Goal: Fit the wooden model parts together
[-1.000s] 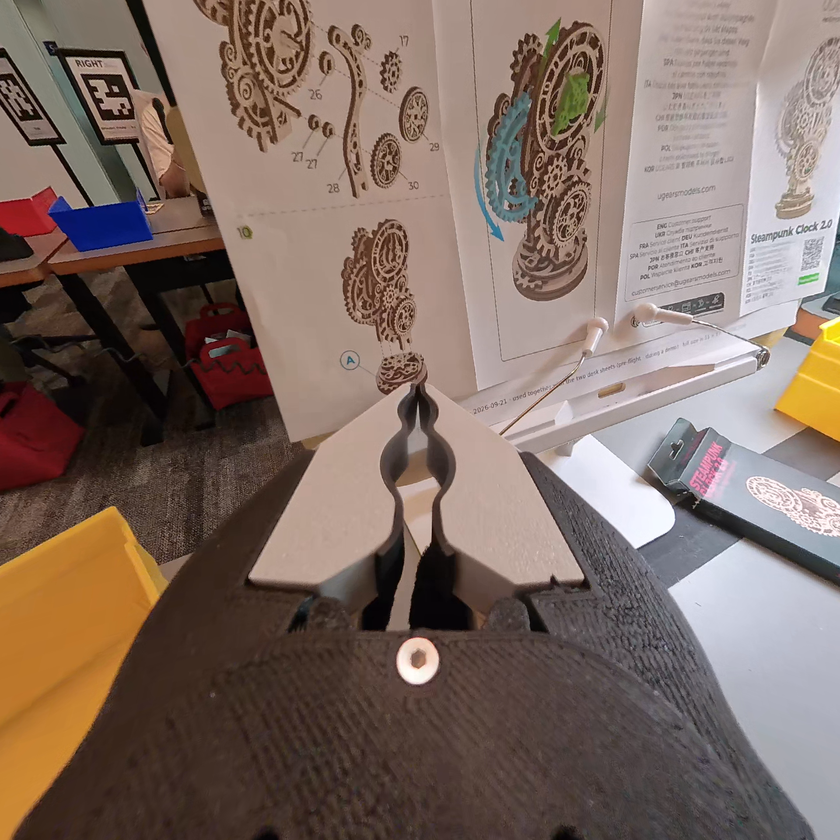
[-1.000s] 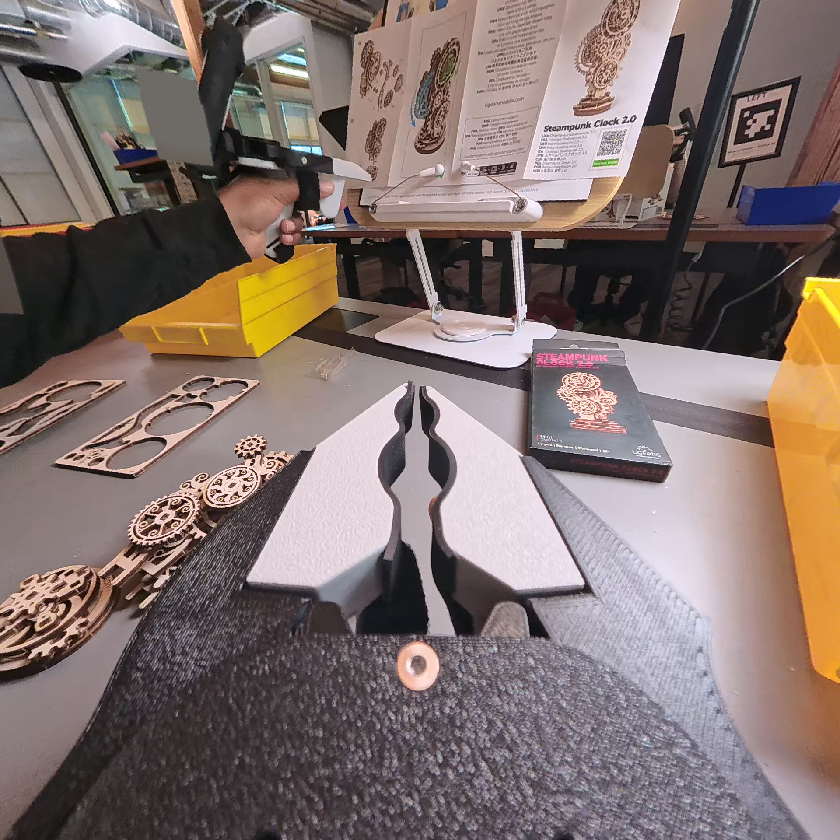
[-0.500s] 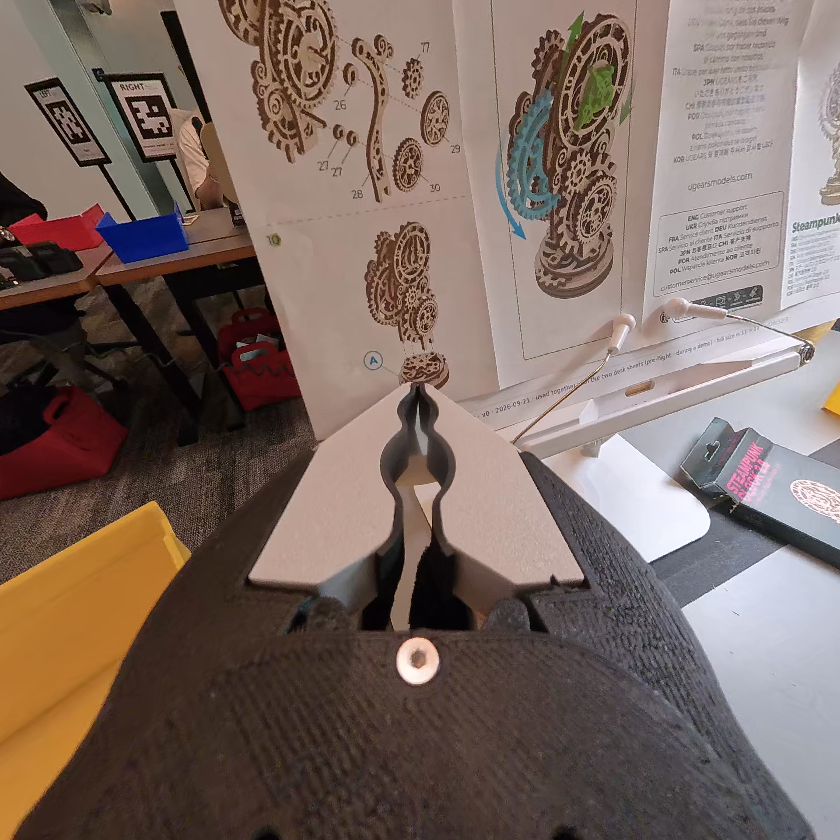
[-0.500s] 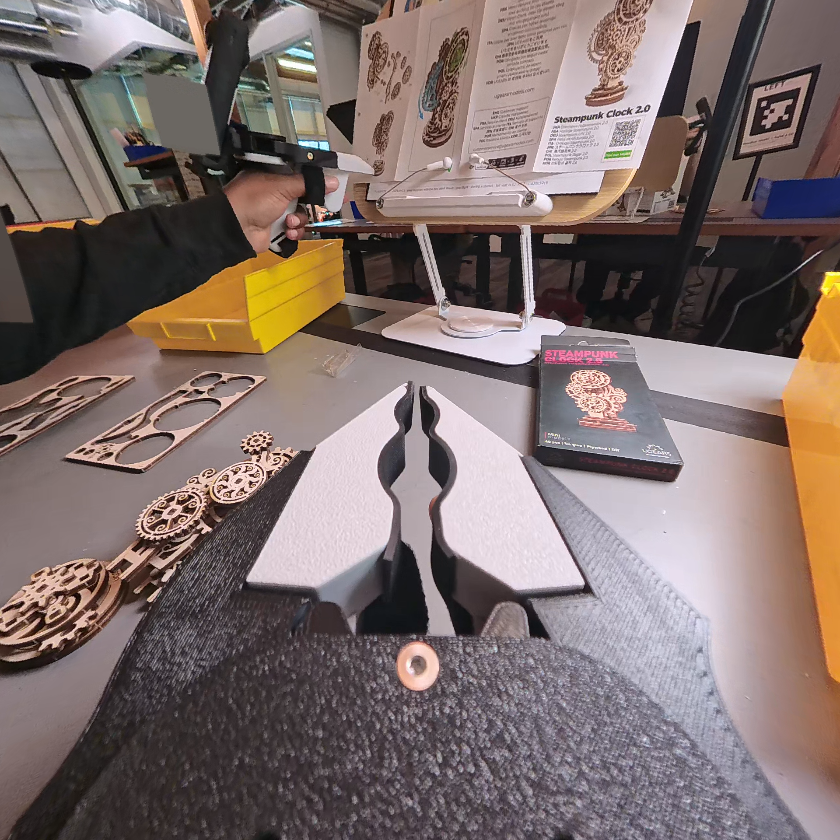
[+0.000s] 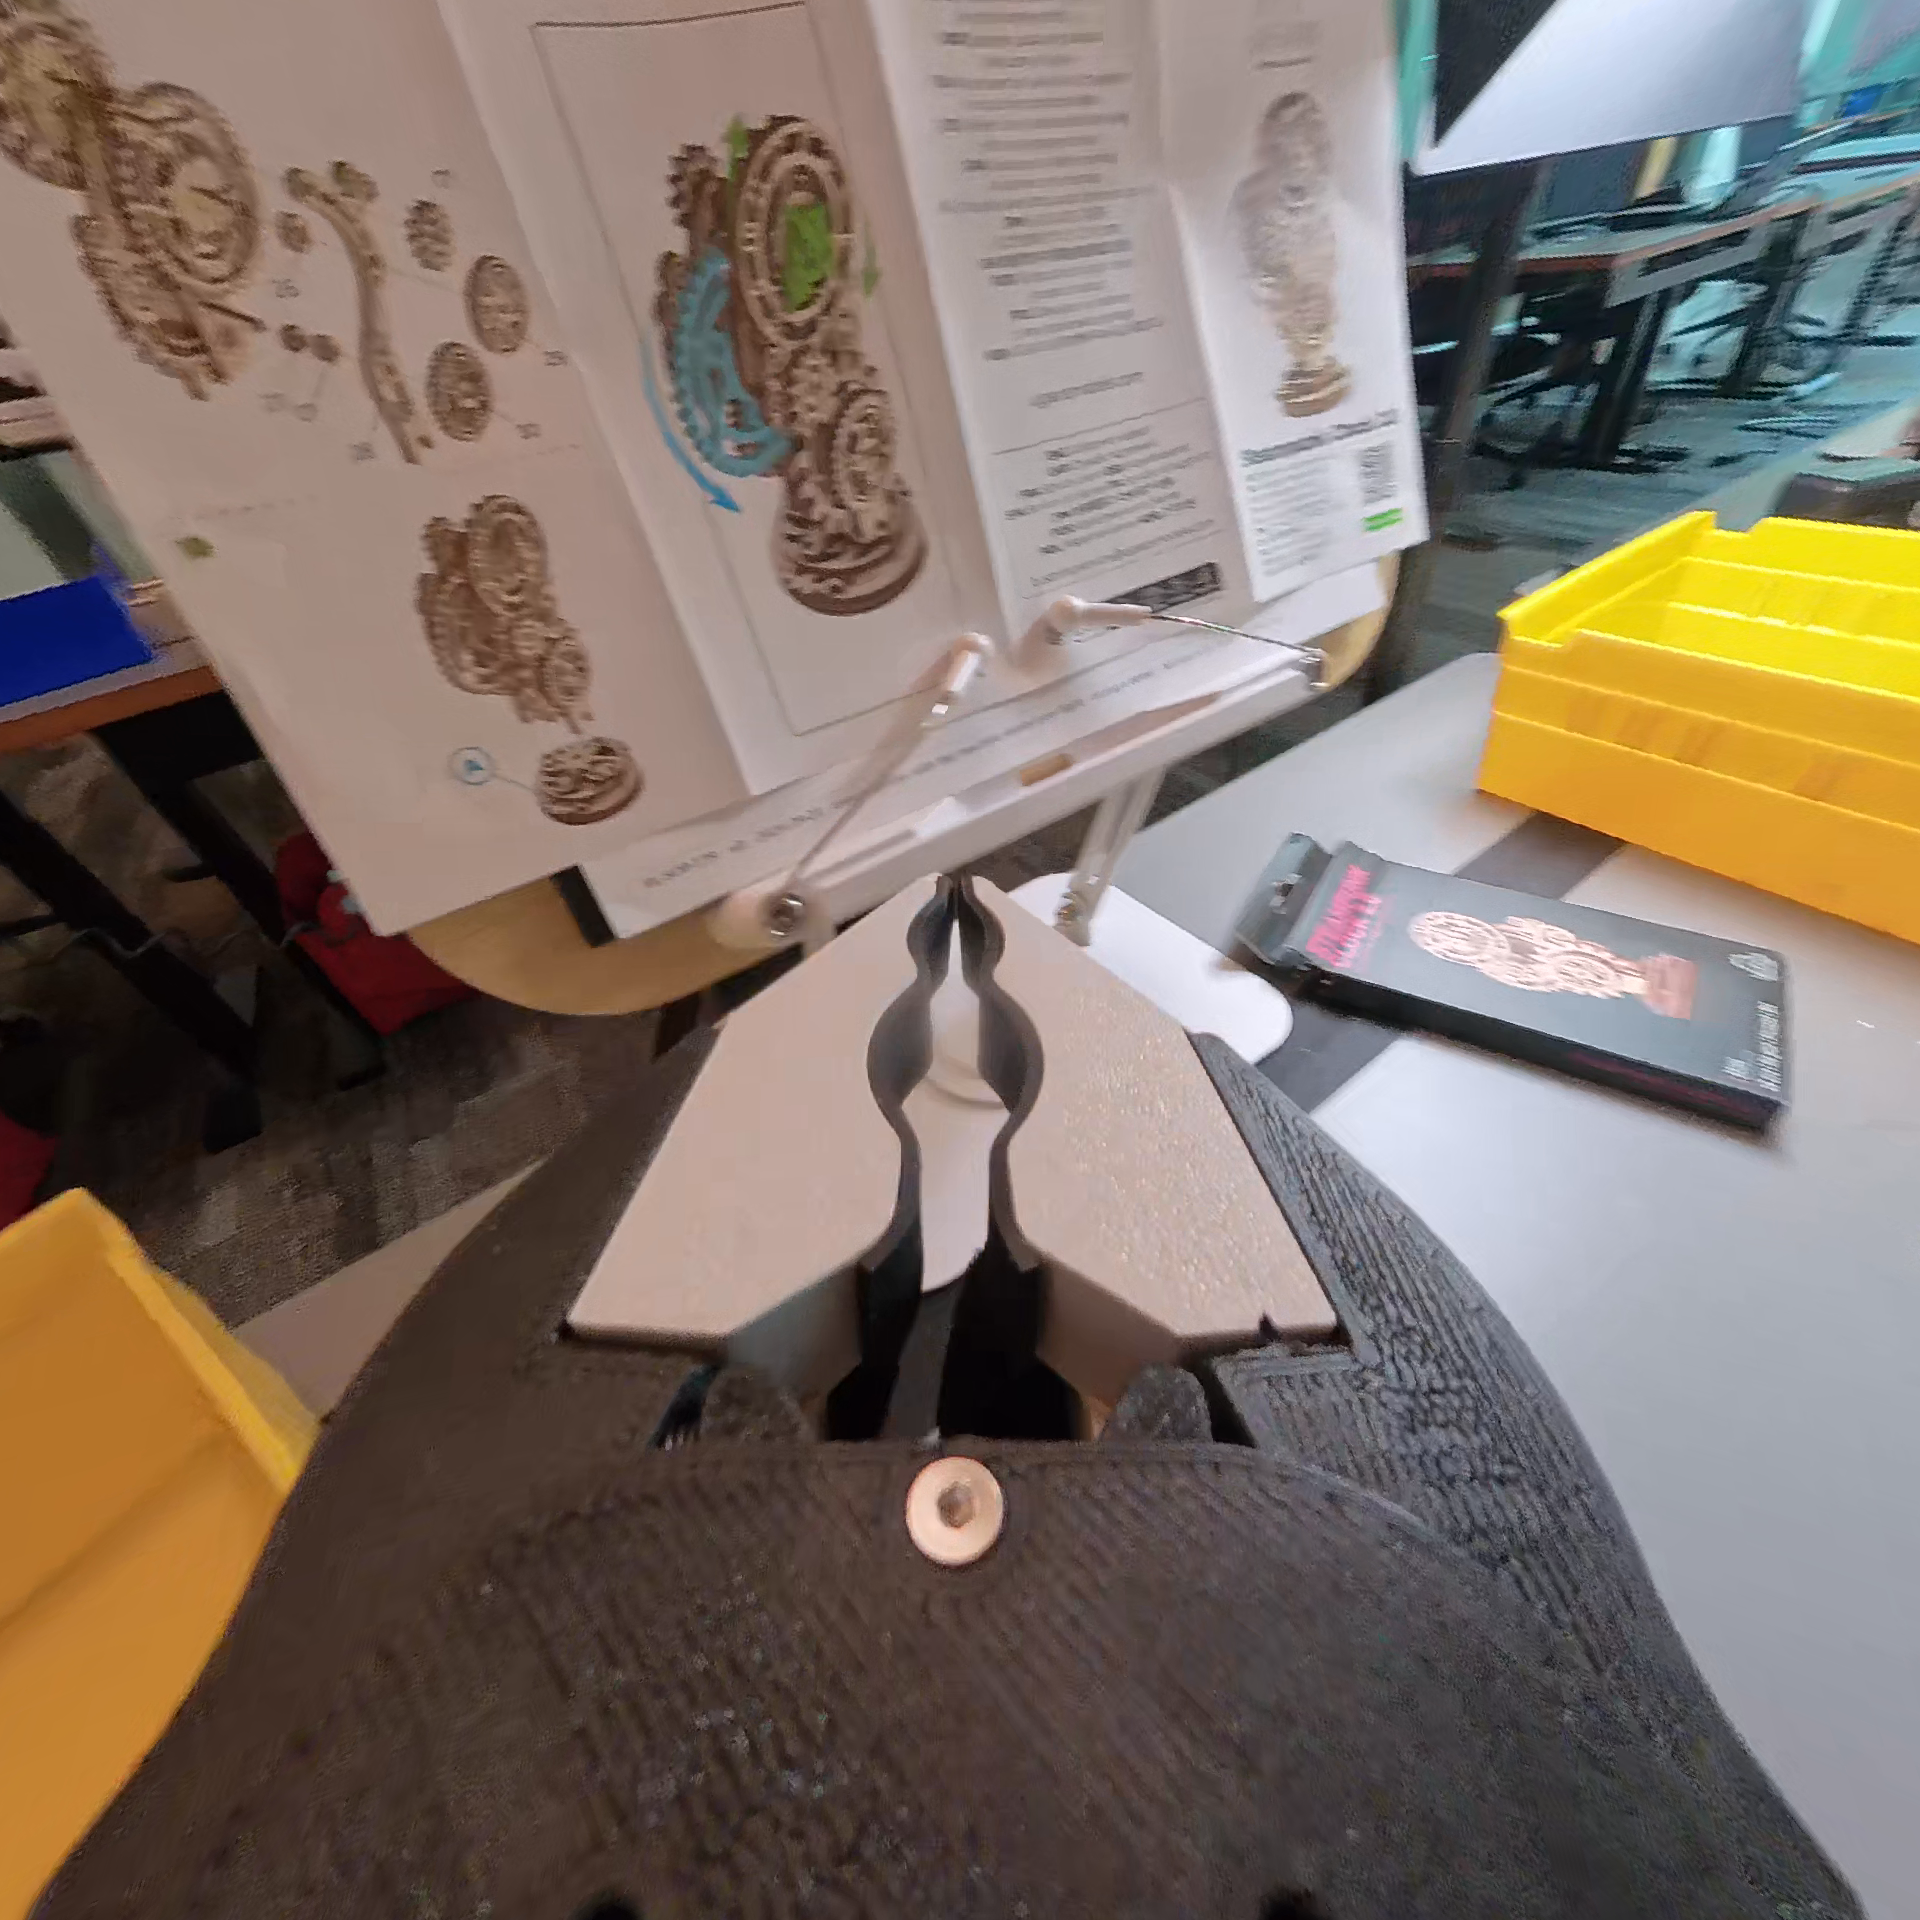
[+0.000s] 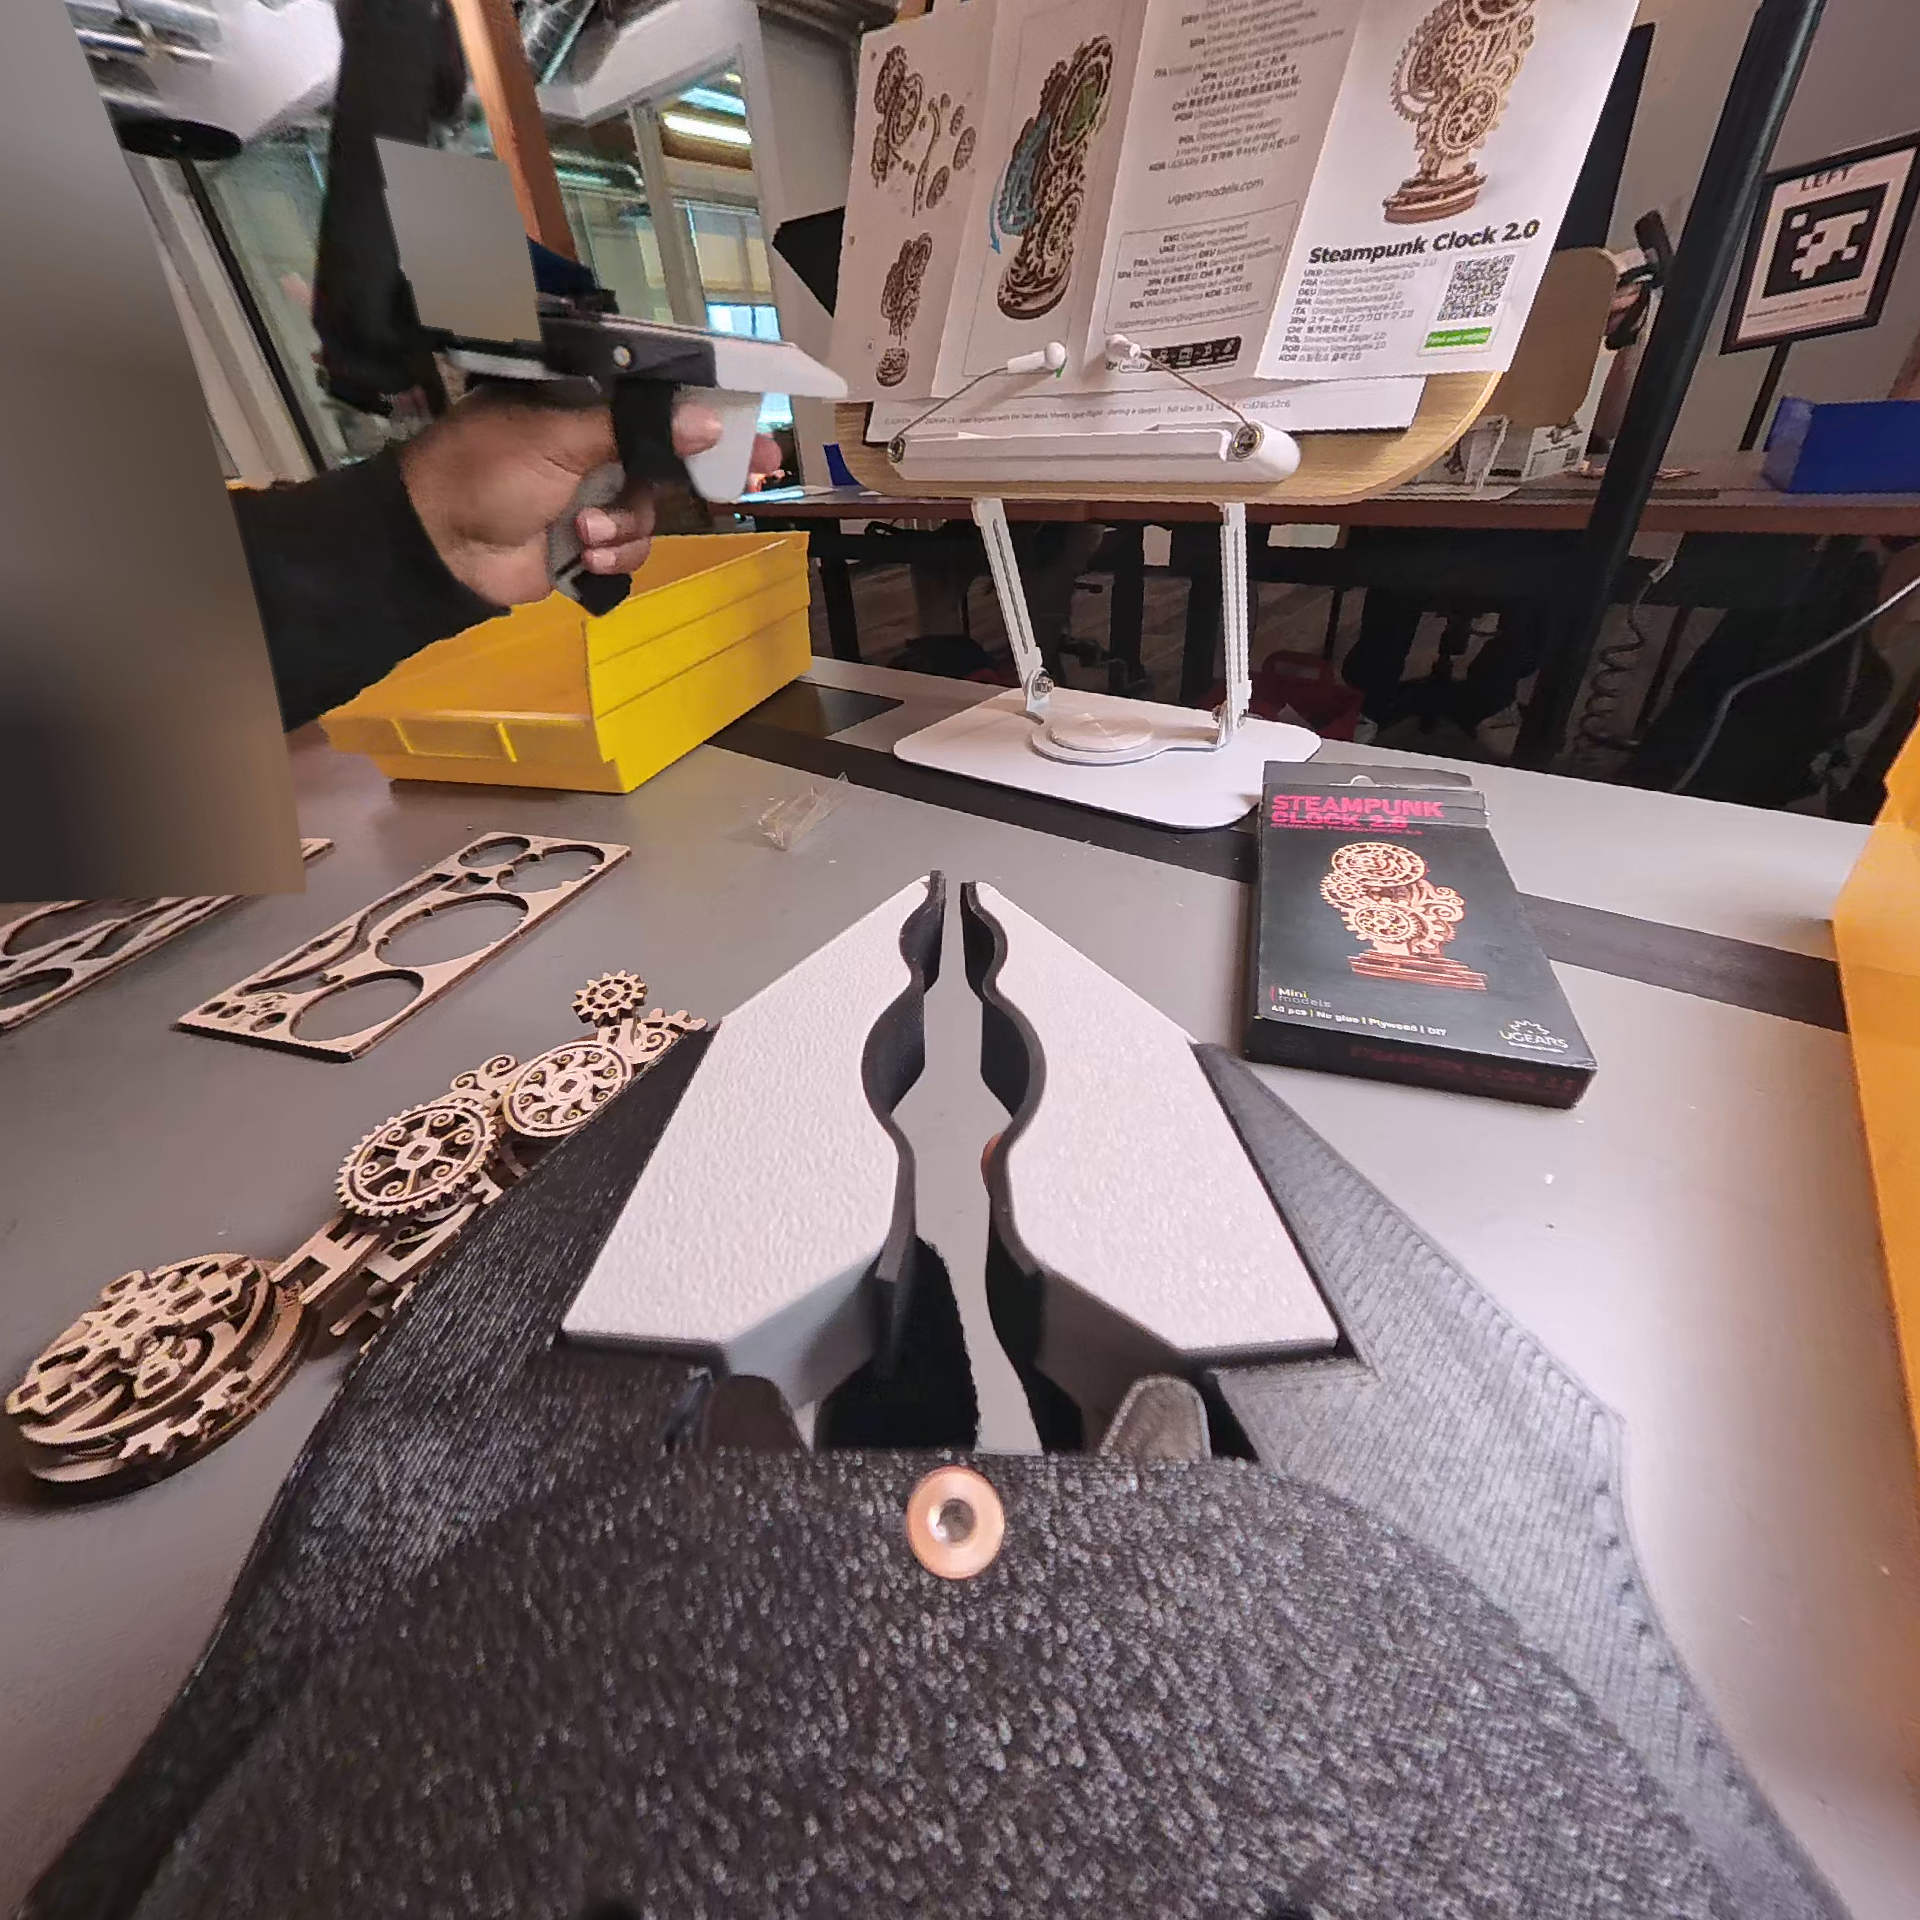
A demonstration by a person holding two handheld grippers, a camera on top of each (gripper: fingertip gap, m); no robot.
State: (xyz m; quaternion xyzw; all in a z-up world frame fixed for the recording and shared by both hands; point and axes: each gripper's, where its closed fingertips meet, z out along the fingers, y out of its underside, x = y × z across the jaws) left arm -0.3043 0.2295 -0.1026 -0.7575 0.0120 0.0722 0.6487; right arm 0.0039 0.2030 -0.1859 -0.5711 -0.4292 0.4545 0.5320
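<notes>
My right tool hangs low over the grey table, tips nearly together, nothing between them. The assembled wooden gear model lies flat just left of it; emptied part sheets lie beyond. My left tool, raised, has its tips together on nothing, facing the instruction sheet on its white stand.
</notes>
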